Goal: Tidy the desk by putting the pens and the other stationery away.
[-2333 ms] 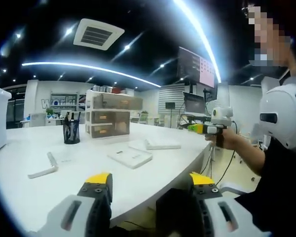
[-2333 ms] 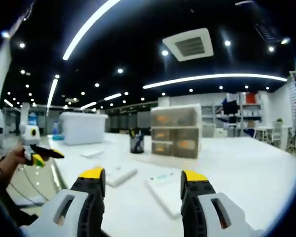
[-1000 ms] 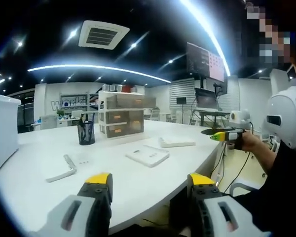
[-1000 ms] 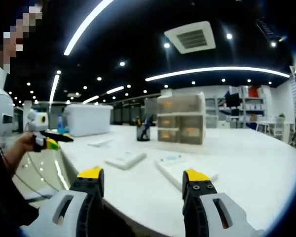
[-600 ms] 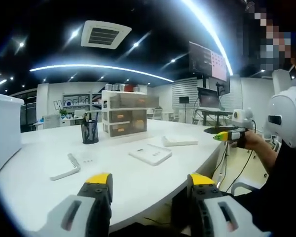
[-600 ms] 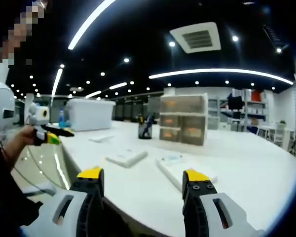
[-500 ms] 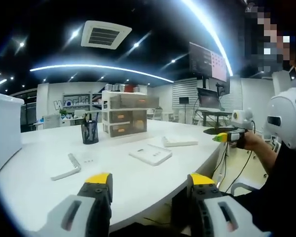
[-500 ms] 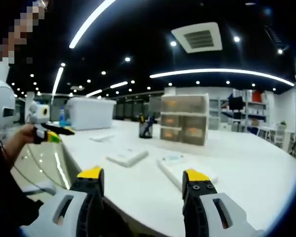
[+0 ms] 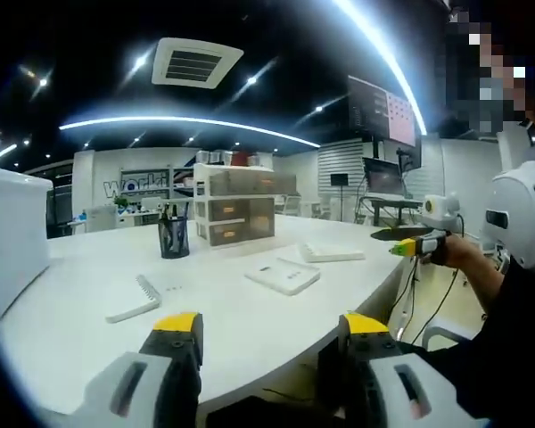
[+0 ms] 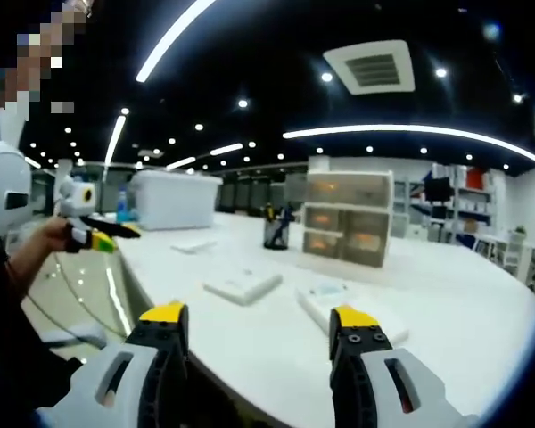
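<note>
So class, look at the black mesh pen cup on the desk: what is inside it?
A few pens stick up out of the black mesh pen cup, one with a yellowish tip. The cup's wall hides their lower ends and whatever else lies inside.

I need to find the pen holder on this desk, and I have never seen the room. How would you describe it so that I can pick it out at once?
Start from the large curved white desk and find the translucent three-drawer storage unit standing near its far side. Just beside that unit stands the black mesh pen cup, upright, with pens sticking out of the top. It is the one dark item there; the flat notebooks and pads nearby are white.
</note>
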Tool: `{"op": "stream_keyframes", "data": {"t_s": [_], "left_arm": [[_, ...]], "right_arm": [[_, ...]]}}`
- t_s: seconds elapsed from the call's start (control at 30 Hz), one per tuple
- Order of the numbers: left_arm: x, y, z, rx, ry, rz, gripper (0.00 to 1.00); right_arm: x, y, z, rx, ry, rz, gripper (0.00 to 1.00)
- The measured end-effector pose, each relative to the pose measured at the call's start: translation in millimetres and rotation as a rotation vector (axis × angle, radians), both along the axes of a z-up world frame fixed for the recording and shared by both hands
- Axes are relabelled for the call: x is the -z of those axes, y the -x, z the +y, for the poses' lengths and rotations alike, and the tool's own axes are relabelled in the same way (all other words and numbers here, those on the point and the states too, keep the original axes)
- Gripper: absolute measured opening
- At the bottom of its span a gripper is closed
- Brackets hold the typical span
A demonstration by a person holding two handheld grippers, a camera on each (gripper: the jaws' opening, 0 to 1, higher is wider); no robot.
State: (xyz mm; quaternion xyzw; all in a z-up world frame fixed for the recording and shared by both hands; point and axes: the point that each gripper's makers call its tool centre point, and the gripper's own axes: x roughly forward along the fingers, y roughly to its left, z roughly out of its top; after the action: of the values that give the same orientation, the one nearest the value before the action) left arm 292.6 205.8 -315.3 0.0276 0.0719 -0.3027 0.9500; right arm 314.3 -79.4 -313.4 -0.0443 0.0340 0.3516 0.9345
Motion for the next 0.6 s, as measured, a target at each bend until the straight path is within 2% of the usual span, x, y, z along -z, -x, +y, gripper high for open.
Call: {"op": "stream_keyframes", "data": {"t_s": [0.17,0.33,0.6], "left_arm": [[-2.3,1.6,9.2,-0.014,-0.004,-0.001,0.61],[0.2,1.3,15.2,-0.027,-0.008,0.005,0.61],[0.7,2.1,19.6,-0.031,-0.008,0.007,0.61]], "right_arm": [[1.8,1.1,10.0,-0.034,0.011,0.02,0.61],[-3.4,0.3,21.8,-0.067,0.075,0.001,0.61],[-11.4,-8.3,55.7,-0.149,0.252,-0.078,0.61]]}}
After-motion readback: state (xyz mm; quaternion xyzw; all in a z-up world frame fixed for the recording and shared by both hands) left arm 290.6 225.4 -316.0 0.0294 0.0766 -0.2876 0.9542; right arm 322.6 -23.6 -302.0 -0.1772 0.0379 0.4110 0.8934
